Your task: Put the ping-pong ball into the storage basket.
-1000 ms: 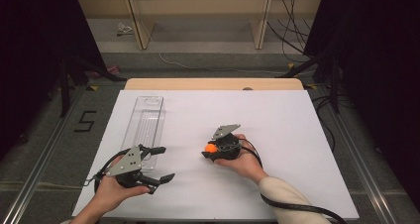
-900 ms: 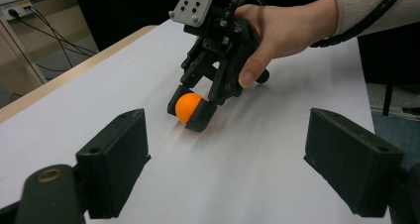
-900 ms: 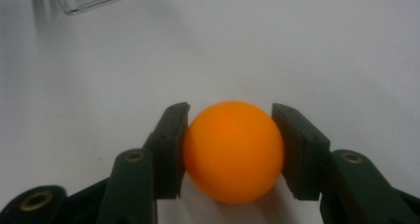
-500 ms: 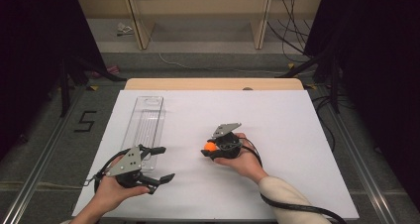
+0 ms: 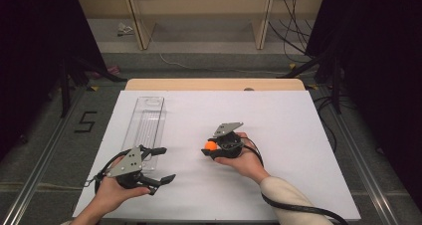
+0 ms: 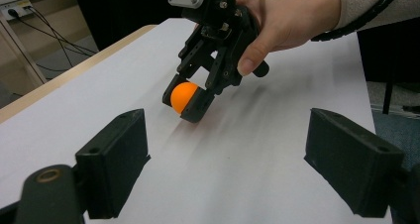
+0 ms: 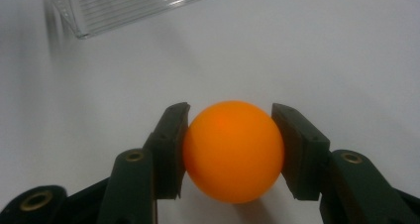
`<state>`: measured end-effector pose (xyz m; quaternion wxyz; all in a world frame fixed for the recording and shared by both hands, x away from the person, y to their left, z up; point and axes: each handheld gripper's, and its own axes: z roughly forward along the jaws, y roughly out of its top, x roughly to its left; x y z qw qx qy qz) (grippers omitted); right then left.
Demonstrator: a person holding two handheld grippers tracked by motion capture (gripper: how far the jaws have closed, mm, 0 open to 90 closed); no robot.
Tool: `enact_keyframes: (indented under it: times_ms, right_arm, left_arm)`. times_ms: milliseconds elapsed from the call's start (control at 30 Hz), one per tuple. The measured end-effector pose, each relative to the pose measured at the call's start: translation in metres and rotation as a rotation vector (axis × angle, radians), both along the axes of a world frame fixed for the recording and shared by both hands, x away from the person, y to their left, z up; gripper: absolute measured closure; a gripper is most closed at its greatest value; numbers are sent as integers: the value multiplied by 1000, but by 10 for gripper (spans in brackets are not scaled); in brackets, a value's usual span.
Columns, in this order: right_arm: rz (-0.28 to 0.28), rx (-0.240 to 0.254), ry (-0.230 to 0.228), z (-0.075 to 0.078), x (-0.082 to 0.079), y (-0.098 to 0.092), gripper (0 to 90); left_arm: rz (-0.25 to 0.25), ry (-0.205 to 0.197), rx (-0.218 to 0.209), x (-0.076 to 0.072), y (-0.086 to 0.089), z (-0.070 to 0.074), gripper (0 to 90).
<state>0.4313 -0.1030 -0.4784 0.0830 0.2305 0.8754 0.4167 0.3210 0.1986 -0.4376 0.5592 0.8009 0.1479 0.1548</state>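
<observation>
- Here, the orange ball sits clamped between the two jaws of the right gripper, near the middle of the desk; the left gripper view shows it low over the white surface, though whether it touches the surface cannot be told.
- Judged from its smooth, matt, perfectly round shell, the ball is probably light, hollow and stiff, much like a table-tennis ball; it would roll freely if let go and could dent or pop out under too hard a squeeze.
- The hold is taken across the ball's widest line, one pad on each side, which looks like the surest place: a grip higher or lower on the curve would tend to slip off.
- The left gripper is held near the desk's front left corner with its jaws spread wide and nothing between them; they face the ball across bare surface.
- A clear plastic tray, long and ribbed, lies along the left side of the desk, its near end just beside the left gripper and well apart from the ball.
- Nothing stands between the ball and the tray; the trailing cable of the right gripper runs off the front edge, clear of both.
</observation>
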Motion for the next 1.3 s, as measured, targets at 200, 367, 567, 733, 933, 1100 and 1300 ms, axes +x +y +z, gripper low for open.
enact_keyframes:
  times_ms: [200, 367, 567, 733, 933, 1100, 1300]
  right_arm:
    - [-3, 8, -4, 2, 0, 0, 512]
    - [-3, 14, -7, 4, 0, 0, 512]
    - [-9, 23, -12, 7, 1, 0, 513]
    - [-7, 30, -15, 9, 1, 1, 513]
    - [-6, 36, -21, 11, 1, 3, 512]
    - [-8, 43, -25, 14, 2, 4, 513]
    - [-8, 50, -34, 18, 3, 6, 513]
  left_arm:
    - [-1, 0, 1, 0, 0, 0, 163]
    - [-1, 1, 1, 0, 0, 0, 163]
    - [-1, 1, 1, 0, 0, 0, 162]
    - [0, 1, 2, 0, 0, 0, 162]
    - [-1, 4, 1, 0, 0, 0, 162]
    - [-2, 5, 0, 0, 0, -1, 162]
    - [-4, 4, 2, 0, -1, -1, 162]
